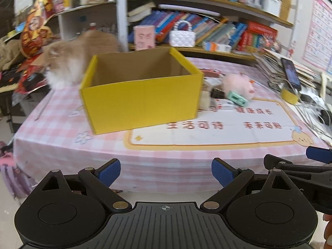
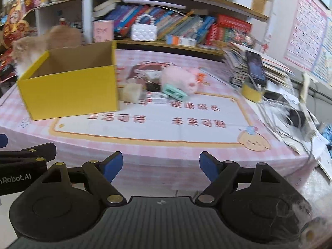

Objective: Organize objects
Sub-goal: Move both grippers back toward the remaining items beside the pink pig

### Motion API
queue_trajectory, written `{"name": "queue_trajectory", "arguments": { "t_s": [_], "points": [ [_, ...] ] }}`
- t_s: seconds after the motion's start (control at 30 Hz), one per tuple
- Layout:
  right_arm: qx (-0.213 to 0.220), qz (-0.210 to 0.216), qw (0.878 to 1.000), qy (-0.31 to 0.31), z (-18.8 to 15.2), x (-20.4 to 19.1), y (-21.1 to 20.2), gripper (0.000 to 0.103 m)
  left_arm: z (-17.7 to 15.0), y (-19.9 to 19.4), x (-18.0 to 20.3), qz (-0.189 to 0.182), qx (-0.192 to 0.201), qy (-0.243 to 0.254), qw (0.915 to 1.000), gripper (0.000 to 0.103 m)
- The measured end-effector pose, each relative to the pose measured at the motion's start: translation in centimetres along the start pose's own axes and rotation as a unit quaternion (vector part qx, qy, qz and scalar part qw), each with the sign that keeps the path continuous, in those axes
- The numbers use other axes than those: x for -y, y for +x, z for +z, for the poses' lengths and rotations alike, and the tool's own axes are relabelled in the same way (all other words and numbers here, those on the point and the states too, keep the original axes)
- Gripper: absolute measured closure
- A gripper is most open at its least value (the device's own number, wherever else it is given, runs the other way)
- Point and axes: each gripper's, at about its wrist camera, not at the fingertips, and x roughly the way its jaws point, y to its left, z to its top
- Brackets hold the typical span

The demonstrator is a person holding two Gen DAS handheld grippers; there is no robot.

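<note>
Pink checked tablecloth [image 1: 62, 128] before bookshelves — yellow box [image 1: 141, 101] open-topped, pink plush pig [image 2: 178, 78] just right of it. Left gripper [image 1: 166, 171] and right gripper [image 2: 160, 166] side by side off table's near edge, angled downward, jaws spread, nothing between.

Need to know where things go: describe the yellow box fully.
The box is open-topped cardboard, yellow outside, plain brown inside, and looks empty as far as its inside shows. It stands upright on the pink checked cloth, turned at a slant. Small items lie close beside its right end; contact cannot be told. A cat is behind it.
</note>
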Motion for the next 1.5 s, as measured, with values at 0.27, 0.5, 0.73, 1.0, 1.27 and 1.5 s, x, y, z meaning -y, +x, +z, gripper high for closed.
{"name": "queue_trajectory", "arguments": {
  "t_s": [0.27, 0.5, 0.73, 1.0, 1.27, 1.5],
  "points": [
    [-0.013, -0.035, 0.999, 0.034, 0.0, 4.3, 1.2, 0.022, 1.4, 1.8, 4.4, -0.028, -0.008, 0.037, 0.9989, 0.007],
    [-0.017, -0.047, 0.998, 0.049, 0.9, 7.6, 2.9, 0.022, 2.7, 3.4, 7.2, -0.027, -0.015, 0.049, 0.9983, 0.006],
    [-0.03, -0.037, 0.998, 0.046, 2.4, 10.2, 5.4, 0.022, 3.9, 5.7, 9.9, -0.016, -0.033, 0.048, 0.9982, 0.006],
    [-0.044, -0.01, 0.998, 0.034, 4.3, 12.9, 8.8, 0.022, 5.4, 8.2, 12.6, 0.004, -0.043, 0.036, 0.9984, 0.006],
    [-0.042, 0.028, 0.999, 0.019, 6.4, 15.2, 11.7, 0.023, 7.0, 10.0, 14.5, 0.033, -0.047, 0.0, 0.9984, 0.006],
    [-0.036, 0.07, 0.997, 0.014, 7.9, 16.9, 13.8, 0.028, 8.5, 11.2, 16.0, 0.055, -0.035, -0.021, 0.9977, 0.007]
  ]
}}
